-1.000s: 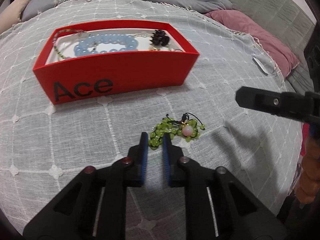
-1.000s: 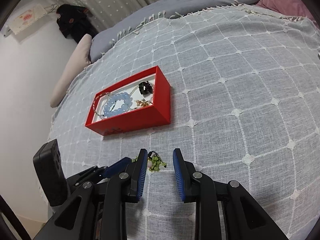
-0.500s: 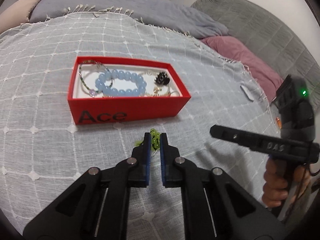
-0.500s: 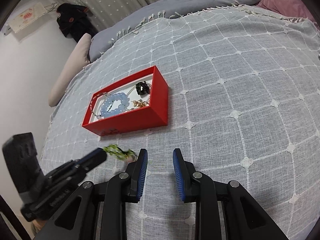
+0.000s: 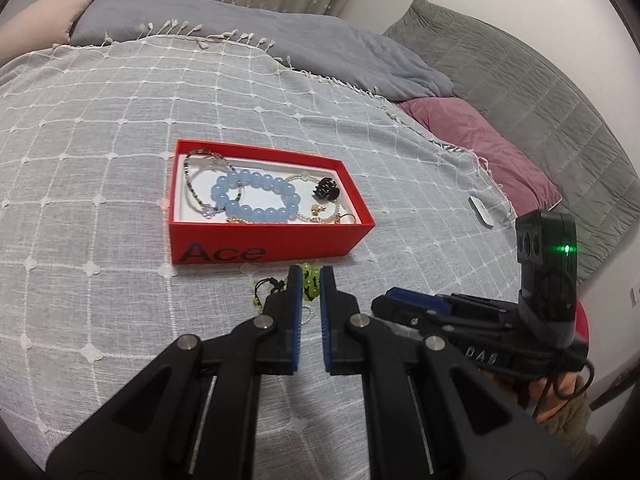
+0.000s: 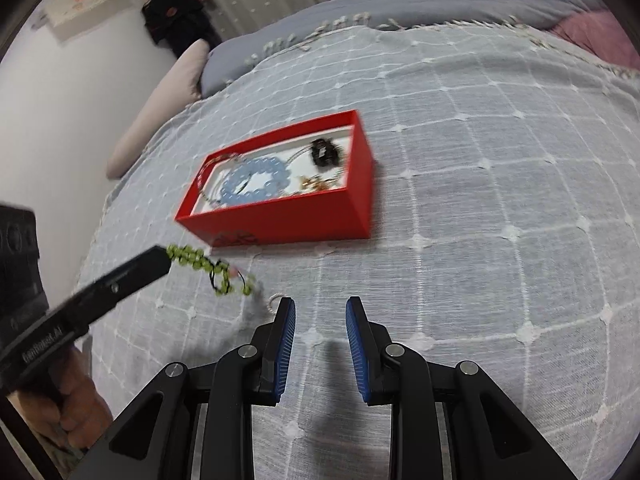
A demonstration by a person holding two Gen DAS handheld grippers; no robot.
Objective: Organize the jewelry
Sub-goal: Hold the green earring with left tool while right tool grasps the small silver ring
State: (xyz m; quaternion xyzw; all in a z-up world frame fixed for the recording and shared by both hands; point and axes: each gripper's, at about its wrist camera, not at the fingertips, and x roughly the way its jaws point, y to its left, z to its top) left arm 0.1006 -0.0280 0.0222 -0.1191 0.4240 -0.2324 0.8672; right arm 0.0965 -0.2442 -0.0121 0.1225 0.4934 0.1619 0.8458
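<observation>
green bracelet (image 6: 208,266): you're pinching it in the left gripper (image 5: 311,280), with the jaws nearly together on one end of the strand. The rest is dangling loose above the bed (image 6: 500,200), just off the front wall of the red box (image 5: 264,240).
feel: it's looking light and floppy, small beads on cord, so it's probably going to swing and snag rather than slip out.
where to hold: you're gripping a bunch of beads, which seems safer than the thin cord tail.
right gripper (image 6: 320,312): it's hovering with its jaws wide apart and nothing in them, near the bed's front edge.
box contents: a blue bead bracelet (image 5: 256,200) and a black clip (image 5: 325,190) are taking up the middle and right, so you're likely aiming for a bare bit of floor.
</observation>
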